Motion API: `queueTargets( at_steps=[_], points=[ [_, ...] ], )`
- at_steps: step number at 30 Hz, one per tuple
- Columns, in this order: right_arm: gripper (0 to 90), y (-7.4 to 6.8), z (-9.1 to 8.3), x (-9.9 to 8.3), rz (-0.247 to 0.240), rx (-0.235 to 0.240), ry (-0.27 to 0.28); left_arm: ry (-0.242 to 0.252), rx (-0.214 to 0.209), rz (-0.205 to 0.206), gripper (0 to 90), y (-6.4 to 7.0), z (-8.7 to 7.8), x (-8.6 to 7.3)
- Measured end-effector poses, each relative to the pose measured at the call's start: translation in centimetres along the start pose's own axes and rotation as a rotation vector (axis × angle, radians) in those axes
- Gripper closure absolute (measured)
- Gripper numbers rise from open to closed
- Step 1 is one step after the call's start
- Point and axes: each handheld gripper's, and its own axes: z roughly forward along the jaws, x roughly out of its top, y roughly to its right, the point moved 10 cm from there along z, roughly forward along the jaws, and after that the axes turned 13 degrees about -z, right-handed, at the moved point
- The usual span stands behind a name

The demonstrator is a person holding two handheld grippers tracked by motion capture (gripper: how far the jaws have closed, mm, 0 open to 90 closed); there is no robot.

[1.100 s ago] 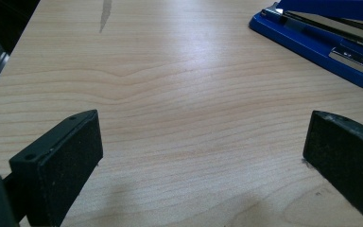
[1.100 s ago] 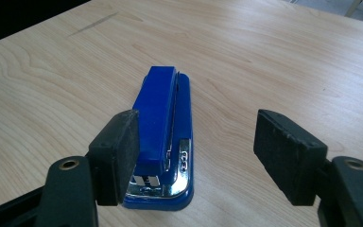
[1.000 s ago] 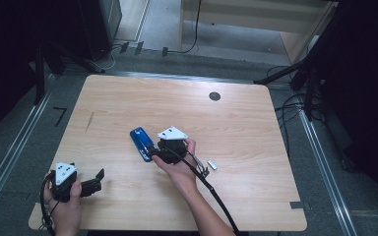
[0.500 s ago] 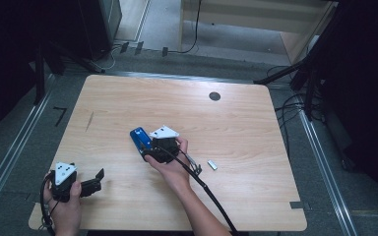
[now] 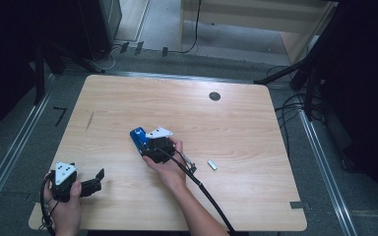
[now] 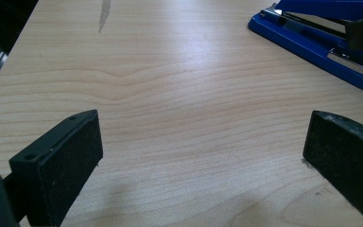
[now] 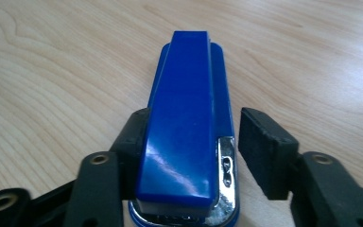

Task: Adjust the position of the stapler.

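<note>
High view: right gripper (image 5: 150, 147) arrives at the blue stapler (image 5: 139, 138).
High view, detail: a second ago the gripper sat just right of the stapler at mid-table (image 5: 128, 98); now it overlaps its near end. The left gripper (image 5: 91, 183) rests at the near-left corner, a small metal piece (image 5: 211, 165) lying to the right.
Left gripper view: jaws wide apart over bare wood, stapler (image 6: 321, 42) beyond.
Right gripper view: jaws straddle the stapler (image 7: 184, 123), left pad touching, right pad a gap away, so the grasp seems not yet closed.
</note>
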Motion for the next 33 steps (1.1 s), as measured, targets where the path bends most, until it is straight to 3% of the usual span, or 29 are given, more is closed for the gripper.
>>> queueTargets(
  at_steps=[3,12,20,26,33],
  points=[
    [54.1,-0.3,0.1,0.1,-0.011,0.012,0.004,0.0,0.0,0.0,0.0,0.0,0.0,0.0],
    [60.8,-0.5,1.1,0.5,-0.021,-0.02,-0.01,-0.001,-0.006,-0.002,0.0,0.0,0.0,0.0],
    [63.6,-0.5,1.6,0.6,-0.025,-0.02,-0.011,-0.001,-0.009,-0.002,0.0,0.0,0.0,0.0],
    [66.5,-0.3,1.5,0.5,-0.061,-0.042,-0.018,-0.001,-0.009,-0.003,0.0,0.0,0.0,0.0],
    [66.8,-0.3,1.4,0.4,-0.085,-0.023,-0.02,-0.002,-0.008,-0.002,0.0,0.0,0.0,0.0]
  ],
)
